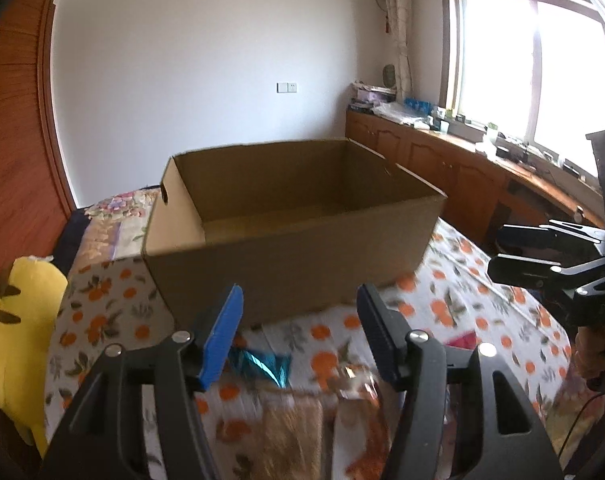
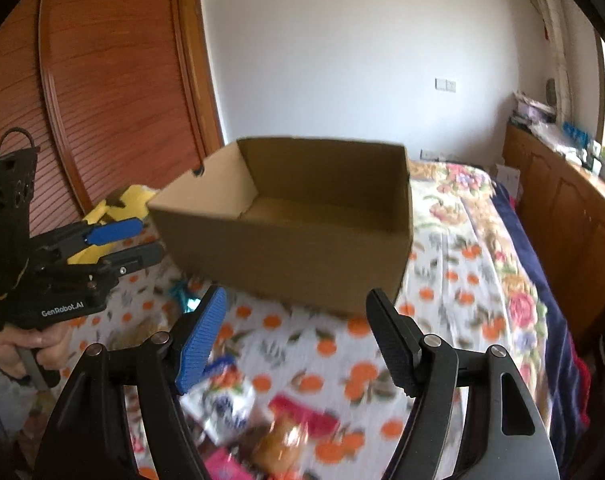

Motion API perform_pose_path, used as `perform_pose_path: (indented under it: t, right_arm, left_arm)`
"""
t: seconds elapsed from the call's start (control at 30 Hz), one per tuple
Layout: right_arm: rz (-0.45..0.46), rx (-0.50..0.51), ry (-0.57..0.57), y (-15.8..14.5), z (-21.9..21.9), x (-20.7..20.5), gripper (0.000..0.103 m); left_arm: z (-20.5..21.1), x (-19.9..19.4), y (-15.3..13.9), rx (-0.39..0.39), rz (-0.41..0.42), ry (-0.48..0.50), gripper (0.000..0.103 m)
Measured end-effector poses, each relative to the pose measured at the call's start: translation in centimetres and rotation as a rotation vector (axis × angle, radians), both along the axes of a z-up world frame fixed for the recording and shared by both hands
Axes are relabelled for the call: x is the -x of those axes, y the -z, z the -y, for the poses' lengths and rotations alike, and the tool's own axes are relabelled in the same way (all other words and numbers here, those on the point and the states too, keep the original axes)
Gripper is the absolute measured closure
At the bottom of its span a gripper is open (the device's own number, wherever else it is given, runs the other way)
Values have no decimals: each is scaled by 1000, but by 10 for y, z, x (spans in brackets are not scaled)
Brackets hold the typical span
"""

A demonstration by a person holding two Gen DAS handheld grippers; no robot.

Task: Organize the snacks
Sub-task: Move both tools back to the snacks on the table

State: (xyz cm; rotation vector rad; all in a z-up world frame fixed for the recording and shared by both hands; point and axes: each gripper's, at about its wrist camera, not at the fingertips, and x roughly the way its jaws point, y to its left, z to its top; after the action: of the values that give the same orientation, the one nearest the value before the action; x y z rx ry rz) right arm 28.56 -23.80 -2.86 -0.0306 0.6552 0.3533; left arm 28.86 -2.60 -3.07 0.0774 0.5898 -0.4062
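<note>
An open cardboard box (image 1: 294, 236) stands on the bed, its inside bare; it also shows in the right wrist view (image 2: 302, 232). My left gripper (image 1: 298, 332) is open and empty, held above the snacks in front of the box. Below it lie a shiny blue packet (image 1: 262, 364) and a clear packet with orange contents (image 1: 358, 384). My right gripper (image 2: 298, 340) is open and empty, above a white-and-blue packet (image 2: 222, 400), a pink packet (image 2: 302, 412) and a brown bun in wrap (image 2: 282, 444). Each gripper shows in the other's view: the right one (image 1: 498, 256), the left one (image 2: 142, 240).
The bed has a white cover with an orange-fruit print (image 2: 442, 320). A yellow plush (image 1: 18, 332) lies at its left edge. A wooden sliding door (image 2: 102, 80) is on the left. A wooden cabinet (image 1: 442, 156) with clutter runs under the window on the right.
</note>
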Motion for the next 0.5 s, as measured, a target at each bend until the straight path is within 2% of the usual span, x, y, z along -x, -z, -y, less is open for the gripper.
perform_pose_path:
  t: [0.27,0.5]
  right_arm:
    - [-68,-49,54,37,10,38,30]
    - [-108,-113,88,68,11,50,32]
  left_arm:
    - [10,42,18,-23,-16,27,43]
    - [14,63,35,-27,-40,41,43]
